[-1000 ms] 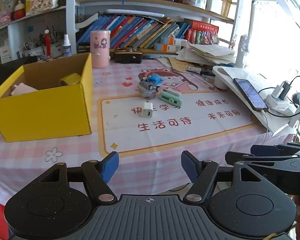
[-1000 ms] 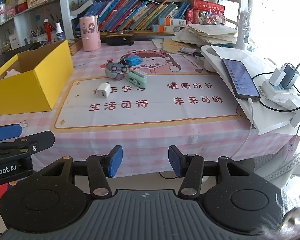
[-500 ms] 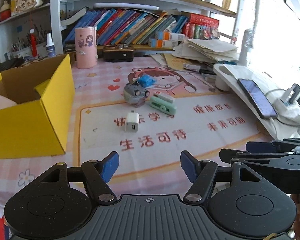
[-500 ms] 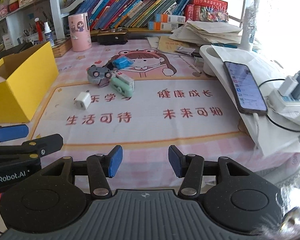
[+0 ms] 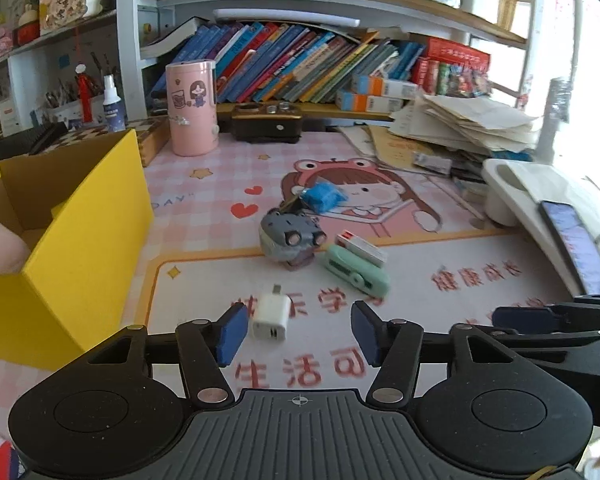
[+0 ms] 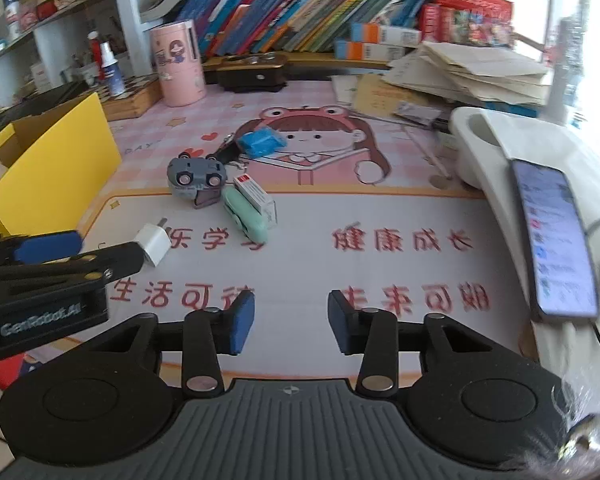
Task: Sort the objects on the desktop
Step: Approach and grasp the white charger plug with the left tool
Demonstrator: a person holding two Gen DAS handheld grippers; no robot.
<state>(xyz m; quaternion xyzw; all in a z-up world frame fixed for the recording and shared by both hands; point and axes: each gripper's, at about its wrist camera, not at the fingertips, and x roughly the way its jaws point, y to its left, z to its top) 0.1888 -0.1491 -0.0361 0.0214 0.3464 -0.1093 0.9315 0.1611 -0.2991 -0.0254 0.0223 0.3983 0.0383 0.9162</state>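
Note:
A white charger plug (image 5: 270, 316) lies on the pink desk mat (image 5: 420, 320), just ahead of my left gripper (image 5: 298, 332) and nearer its left fingertip. The jaws are closing and the pads do not touch the plug. Behind it sit a grey toy car (image 5: 286, 240), a mint green device (image 5: 356, 272), a small white and red box (image 5: 362, 246) and a blue packet (image 5: 324, 196). An open yellow box (image 5: 80, 248) stands at the left. My right gripper (image 6: 291, 326) hovers over the mat's red lettering, its jaws closing on nothing. The plug (image 6: 153, 245) lies to its left.
A phone (image 6: 552, 236) rests on a white stand (image 6: 484, 140) at the right, with cables beside it. A pink cup (image 5: 192, 108), a black case (image 5: 266, 122), a paper stack (image 5: 468, 124) and a row of books line the back.
Both grippers have moved forward over the mat toward the small objects. Both pairs of jaws have narrowed. The white plug now lies right at the left gripper's fingertips.

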